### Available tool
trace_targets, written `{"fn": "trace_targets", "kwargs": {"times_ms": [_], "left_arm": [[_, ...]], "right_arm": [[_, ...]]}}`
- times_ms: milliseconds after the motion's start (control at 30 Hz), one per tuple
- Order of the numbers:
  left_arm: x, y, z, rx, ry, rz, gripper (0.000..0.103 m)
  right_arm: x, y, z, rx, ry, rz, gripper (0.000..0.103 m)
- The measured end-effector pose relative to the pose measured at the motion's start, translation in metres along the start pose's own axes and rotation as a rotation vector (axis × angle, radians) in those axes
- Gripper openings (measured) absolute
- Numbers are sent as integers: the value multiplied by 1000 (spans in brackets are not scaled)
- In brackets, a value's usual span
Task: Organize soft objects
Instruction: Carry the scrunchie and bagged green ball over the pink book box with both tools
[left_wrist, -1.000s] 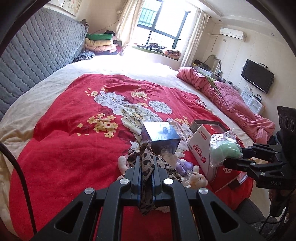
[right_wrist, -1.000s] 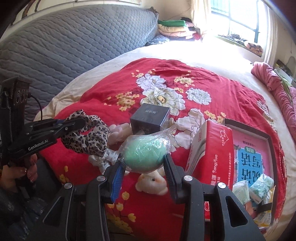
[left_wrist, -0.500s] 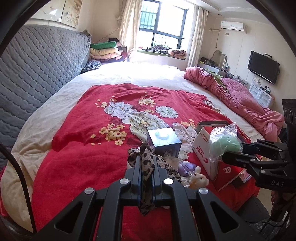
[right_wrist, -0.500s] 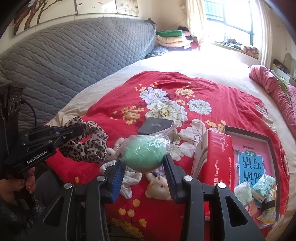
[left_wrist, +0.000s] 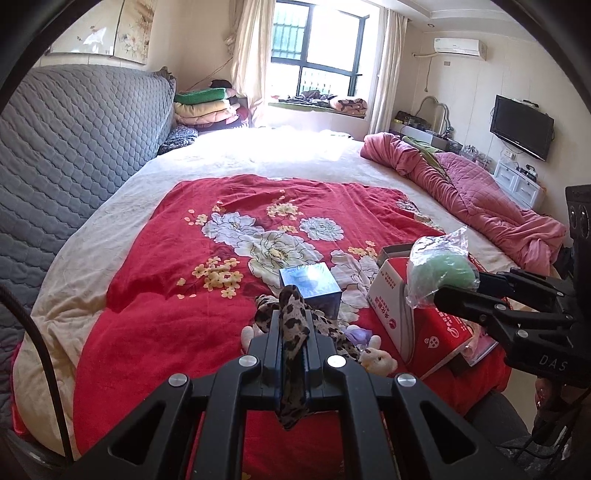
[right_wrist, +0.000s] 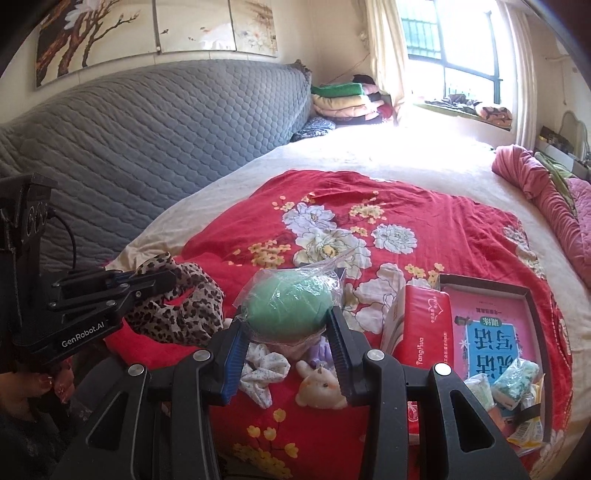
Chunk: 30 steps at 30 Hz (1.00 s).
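Left side: the left gripper (right_wrist: 155, 278) is closed on a leopard-print scarf (right_wrist: 181, 314). In the left wrist view the fabric is pinched between the two fingers (left_wrist: 271, 347) and hangs out both in front of and behind them. The scarf is held above the near edge of the red floral blanket (left_wrist: 155, 295), which covers the bed (left_wrist: 277, 155).

Centre: a pale patterned cloth (right_wrist: 264, 371), a purple soft item (right_wrist: 320, 350) and a small plush rabbit (right_wrist: 319, 387) lie on the blanket below the grippers. A dark box (left_wrist: 310, 290) stands just beyond them.

Centre right: the right gripper (right_wrist: 288, 328) clamps a green soft ball in a clear plastic bag (right_wrist: 290, 306). Both blue-edged fingers press on the sides of the ball. The ball is held off the blanket, above the plush rabbit.

Right side: a red tissue pack (right_wrist: 428, 325) stands just beside a shallow open box (right_wrist: 532, 299). The box holds a pink book (right_wrist: 491, 336) and several small wrapped packets (right_wrist: 515, 380). A pink quilt (left_wrist: 480, 206) lies bunched along the far right edge of the bed.
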<state>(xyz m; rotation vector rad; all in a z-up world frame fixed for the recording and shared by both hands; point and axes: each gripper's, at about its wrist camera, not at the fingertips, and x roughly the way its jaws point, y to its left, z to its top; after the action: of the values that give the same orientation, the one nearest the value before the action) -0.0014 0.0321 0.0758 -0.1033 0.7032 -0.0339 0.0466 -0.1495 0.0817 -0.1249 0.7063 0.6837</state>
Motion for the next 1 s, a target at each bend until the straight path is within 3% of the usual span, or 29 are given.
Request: {"fn": "trace_targets", "kwargs": {"times_ms": [500, 1000], "left_arm": [[-14, -43, 17, 79, -10, -14, 8], [-8, -107, 47, 163, -26, -104, 8]], "right_arm": [[-32, -20, 10, 49, -86, -38, 43], [-81, -69, 2, 109, -159, -194, 43]]}}
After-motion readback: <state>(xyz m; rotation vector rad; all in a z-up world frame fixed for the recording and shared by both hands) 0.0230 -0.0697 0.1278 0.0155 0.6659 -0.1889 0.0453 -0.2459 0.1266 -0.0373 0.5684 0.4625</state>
